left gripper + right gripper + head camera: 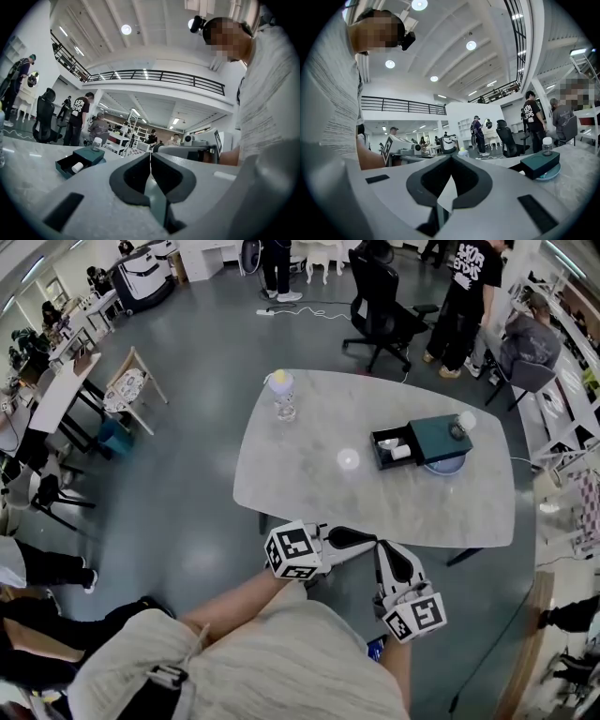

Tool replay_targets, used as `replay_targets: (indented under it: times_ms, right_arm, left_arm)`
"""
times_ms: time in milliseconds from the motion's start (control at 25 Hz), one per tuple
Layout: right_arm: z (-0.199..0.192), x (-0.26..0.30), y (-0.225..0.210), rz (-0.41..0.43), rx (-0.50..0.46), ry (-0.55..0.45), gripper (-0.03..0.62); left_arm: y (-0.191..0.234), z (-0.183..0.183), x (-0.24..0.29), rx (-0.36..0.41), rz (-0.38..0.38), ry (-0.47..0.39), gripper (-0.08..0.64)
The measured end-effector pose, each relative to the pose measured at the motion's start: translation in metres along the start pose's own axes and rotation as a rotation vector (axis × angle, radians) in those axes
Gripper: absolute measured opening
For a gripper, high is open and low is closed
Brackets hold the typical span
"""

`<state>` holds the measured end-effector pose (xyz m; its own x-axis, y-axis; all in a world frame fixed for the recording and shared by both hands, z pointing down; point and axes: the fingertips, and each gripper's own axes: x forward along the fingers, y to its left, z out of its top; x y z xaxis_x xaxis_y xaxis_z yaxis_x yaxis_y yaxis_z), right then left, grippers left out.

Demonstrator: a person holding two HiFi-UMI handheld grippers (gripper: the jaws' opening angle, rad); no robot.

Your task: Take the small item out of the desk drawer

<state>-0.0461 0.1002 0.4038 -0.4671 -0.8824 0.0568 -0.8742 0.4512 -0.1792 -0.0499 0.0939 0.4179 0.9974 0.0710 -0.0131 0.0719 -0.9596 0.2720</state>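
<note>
Well beyond the closed, empty left gripper (150,157) and right gripper (451,161): small item (400,452) in open drawer (379,454).

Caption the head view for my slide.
Left tongs and right tongs, shut, near the table; small white item lies in the open desk drawer.

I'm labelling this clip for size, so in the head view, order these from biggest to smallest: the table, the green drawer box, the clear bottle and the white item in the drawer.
Largest to smallest:
1. table
2. green drawer box
3. clear bottle
4. white item, clearly smallest
</note>
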Motion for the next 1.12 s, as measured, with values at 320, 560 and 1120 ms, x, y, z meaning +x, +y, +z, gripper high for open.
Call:
replay_targets:
  times_ms: [320,560,1120]
  right_arm:
    - [0.015,0.090,-0.020,-0.011,-0.024,0.028,0.009]
    - [0.016,0.136,-0.022,-0.008,-0.054,0.046,0.009]
    - [-0.002,0.167,-0.063,0.032,-0.036,0.105,0.009]
  left_arm:
    - [0.084,0.029,-0.028,-0.011,-0.016,-0.031,0.019]
    - [0.123,0.038,-0.051,-0.023,-0.027,-0.065,0.020]
    - [0.172,0.024,-0.034,-0.066,0.001,-0.030,0.020]
